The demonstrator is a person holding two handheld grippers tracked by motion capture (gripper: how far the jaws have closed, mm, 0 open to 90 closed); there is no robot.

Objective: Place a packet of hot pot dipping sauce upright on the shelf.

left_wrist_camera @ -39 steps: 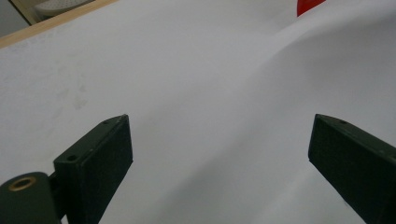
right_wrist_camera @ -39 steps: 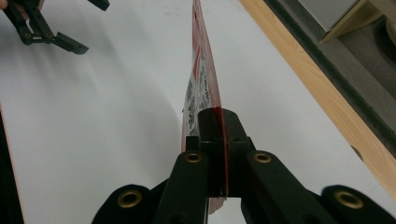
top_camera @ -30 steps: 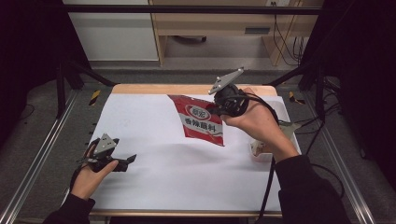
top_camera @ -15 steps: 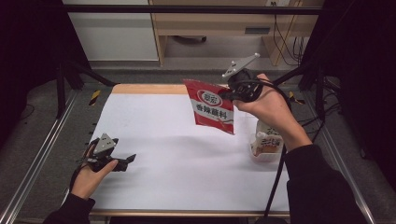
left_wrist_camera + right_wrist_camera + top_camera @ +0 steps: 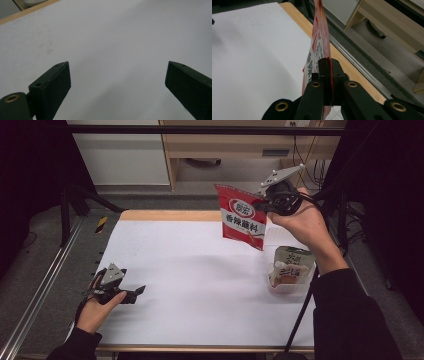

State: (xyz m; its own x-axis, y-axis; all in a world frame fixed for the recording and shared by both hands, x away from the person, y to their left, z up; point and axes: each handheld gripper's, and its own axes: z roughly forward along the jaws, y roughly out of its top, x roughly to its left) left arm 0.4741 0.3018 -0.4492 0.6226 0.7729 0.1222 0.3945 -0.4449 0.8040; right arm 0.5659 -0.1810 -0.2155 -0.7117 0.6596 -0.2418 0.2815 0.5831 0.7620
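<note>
While right tool (image 5: 261, 204) is pinching red pouch (image 5: 241, 218) aloft near counter (image 5: 190, 265) far edge, above clear tub (image 5: 289, 270), left tool (image 5: 140, 291) is resting spread, idle. Pickup done; placement seemingly pending.

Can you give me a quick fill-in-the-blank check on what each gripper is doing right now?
1. The right gripper is shut on the ____ packet.
2. That packet is held ____ the table, not lying on it.
3. The left gripper has its jaws ____.
4. The clear tub sits on the table's ____ side.

Missing words: red; above; open; right
</note>
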